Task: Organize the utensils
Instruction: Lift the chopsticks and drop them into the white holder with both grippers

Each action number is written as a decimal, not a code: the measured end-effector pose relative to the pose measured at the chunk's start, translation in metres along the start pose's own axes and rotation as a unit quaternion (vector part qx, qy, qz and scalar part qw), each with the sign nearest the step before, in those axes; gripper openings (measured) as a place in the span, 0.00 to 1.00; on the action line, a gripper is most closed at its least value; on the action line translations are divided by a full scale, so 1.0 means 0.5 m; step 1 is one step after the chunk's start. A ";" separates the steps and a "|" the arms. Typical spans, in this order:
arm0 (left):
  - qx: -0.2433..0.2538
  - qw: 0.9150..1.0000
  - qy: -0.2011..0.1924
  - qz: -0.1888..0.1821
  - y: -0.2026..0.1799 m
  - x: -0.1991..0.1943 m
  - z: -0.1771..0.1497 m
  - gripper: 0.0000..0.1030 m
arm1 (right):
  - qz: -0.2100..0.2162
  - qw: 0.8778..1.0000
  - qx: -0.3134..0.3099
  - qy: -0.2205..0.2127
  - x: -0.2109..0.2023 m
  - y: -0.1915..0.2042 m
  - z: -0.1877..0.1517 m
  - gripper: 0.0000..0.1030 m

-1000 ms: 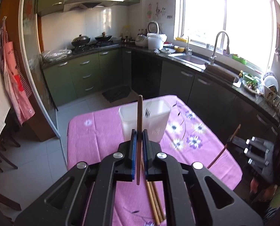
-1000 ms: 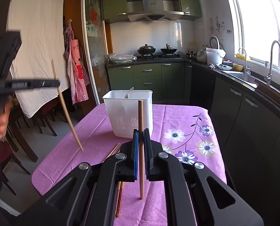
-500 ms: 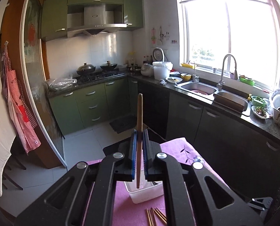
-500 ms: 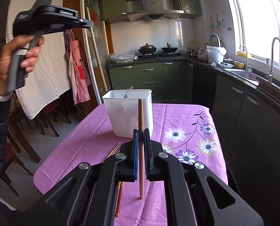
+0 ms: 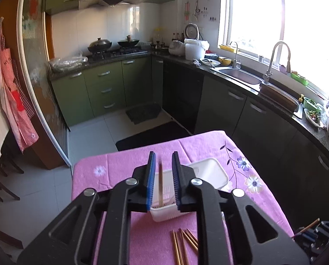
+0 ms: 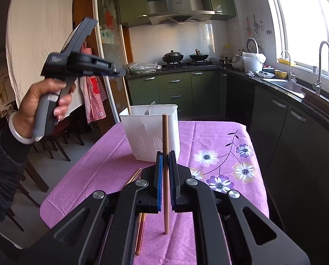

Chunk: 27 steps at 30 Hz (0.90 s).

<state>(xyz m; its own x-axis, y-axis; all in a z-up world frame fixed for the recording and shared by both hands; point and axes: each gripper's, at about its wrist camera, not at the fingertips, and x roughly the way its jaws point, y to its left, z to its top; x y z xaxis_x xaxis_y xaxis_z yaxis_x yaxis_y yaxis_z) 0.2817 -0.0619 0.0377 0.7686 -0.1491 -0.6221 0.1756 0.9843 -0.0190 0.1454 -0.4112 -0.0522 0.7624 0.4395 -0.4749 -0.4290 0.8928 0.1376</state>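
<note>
A white utensil holder (image 5: 211,172) (image 6: 151,132) stands on the purple floral tablecloth. My left gripper (image 5: 162,181) is open above the holder; a wooden chopstick (image 5: 160,185) is blurred between its jaws, free of the pads, its lower end inside the holder. In the right wrist view the left gripper (image 6: 120,71) is held over the holder's left corner, with the chopstick (image 6: 127,97) running down into it. My right gripper (image 6: 165,176) is shut on another chopstick (image 6: 165,161), held upright in front of the holder. A fork (image 6: 147,111) stands in the holder.
Several loose chopsticks (image 5: 183,243) lie on the cloth (image 5: 111,165) in front of the holder. The table's edges drop to a tiled floor. Chairs (image 6: 54,145) stand to the left; dark kitchen cabinets and a sink counter (image 5: 241,77) run along the right.
My left gripper rose over the holder, tilted down and opened, letting its chopstick go into the holder. My right gripper has stayed still, holding its chopstick.
</note>
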 end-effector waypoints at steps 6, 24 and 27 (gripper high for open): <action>-0.034 0.999 -0.030 -0.018 0.043 -0.067 -0.082 0.25 | 0.008 1.000 0.003 -0.005 0.004 -0.006 0.030 0.06; -0.055 0.997 -0.043 -0.019 0.076 -0.205 -0.306 0.43 | 0.012 0.985 0.017 -0.174 0.062 0.011 0.403 0.06; -0.056 0.998 -0.031 -0.023 0.075 -0.192 -0.315 0.43 | 0.000 0.989 0.026 -0.148 0.144 -0.002 0.415 0.06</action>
<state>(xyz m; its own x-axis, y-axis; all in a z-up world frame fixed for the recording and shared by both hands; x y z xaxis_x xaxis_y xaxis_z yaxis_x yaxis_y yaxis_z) 0.1177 0.0042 -0.0268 0.7985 -0.1957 -0.5692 0.1439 0.9803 -0.1353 0.3012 -0.3599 0.0936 0.8744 0.4418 -0.2005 -0.4087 0.8934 0.1863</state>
